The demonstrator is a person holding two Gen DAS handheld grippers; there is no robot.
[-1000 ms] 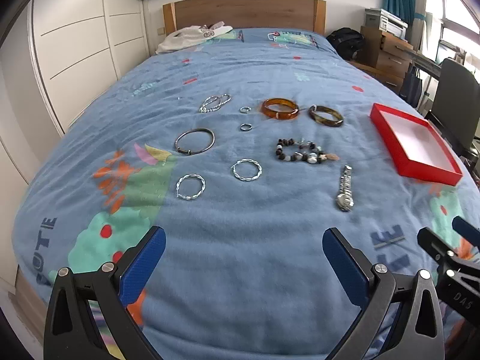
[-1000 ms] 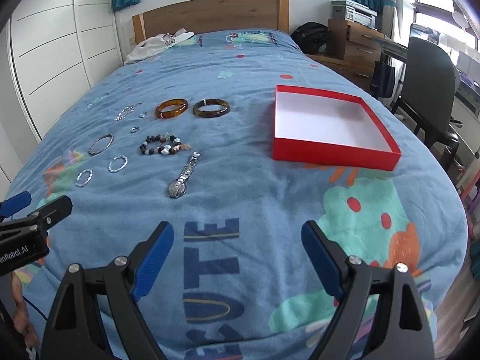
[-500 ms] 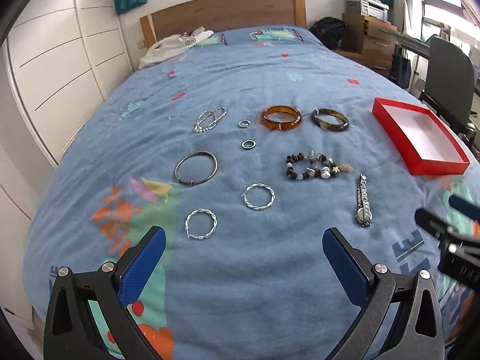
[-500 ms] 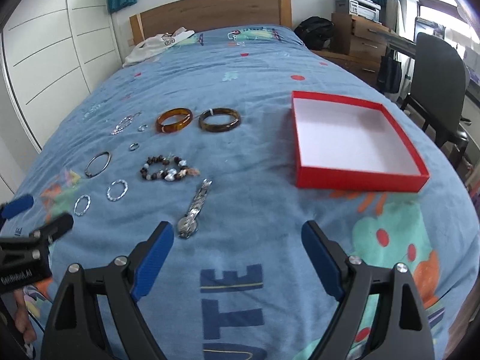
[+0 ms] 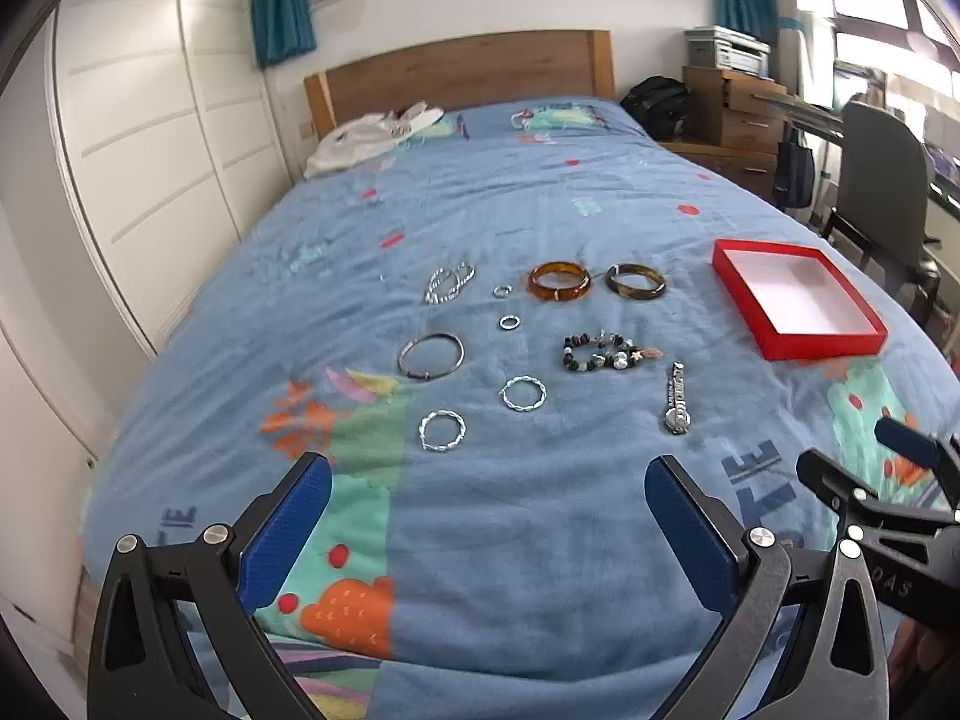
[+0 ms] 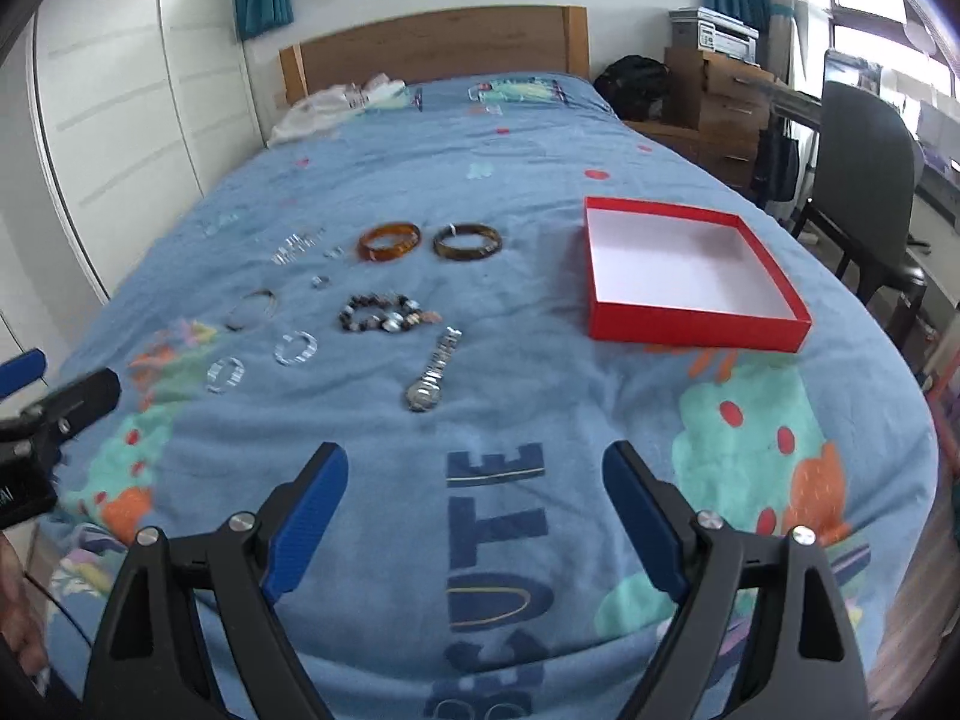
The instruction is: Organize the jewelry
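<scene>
Jewelry lies spread on the blue bedspread: an amber bangle (image 5: pixel 559 281), a dark bangle (image 5: pixel 635 281), a beaded bracelet (image 5: pixel 602 352), a silver watch (image 5: pixel 677 399), a thin silver bangle (image 5: pixel 431 354), two twisted silver hoops (image 5: pixel 523 393), small rings (image 5: pixel 508 321) and a chain (image 5: pixel 449 282). An empty red box (image 5: pixel 798 304) sits to their right, also in the right wrist view (image 6: pixel 690 270). My left gripper (image 5: pixel 487 531) is open and empty, near the foot of the bed. My right gripper (image 6: pixel 474 510) is open and empty, in front of the watch (image 6: pixel 433 372).
A white cloth (image 5: pixel 372 135) lies by the wooden headboard (image 5: pixel 462 75). White wardrobe doors (image 5: pixel 150 150) stand on the left. A dresser (image 5: pixel 735 114), black bag (image 5: pixel 654 105) and grey chair (image 5: pixel 879 180) stand on the right.
Both grippers have drawn back and risen from the bed, so the jewelry and red box look smaller and farther. Nothing was picked up; both stay open.
</scene>
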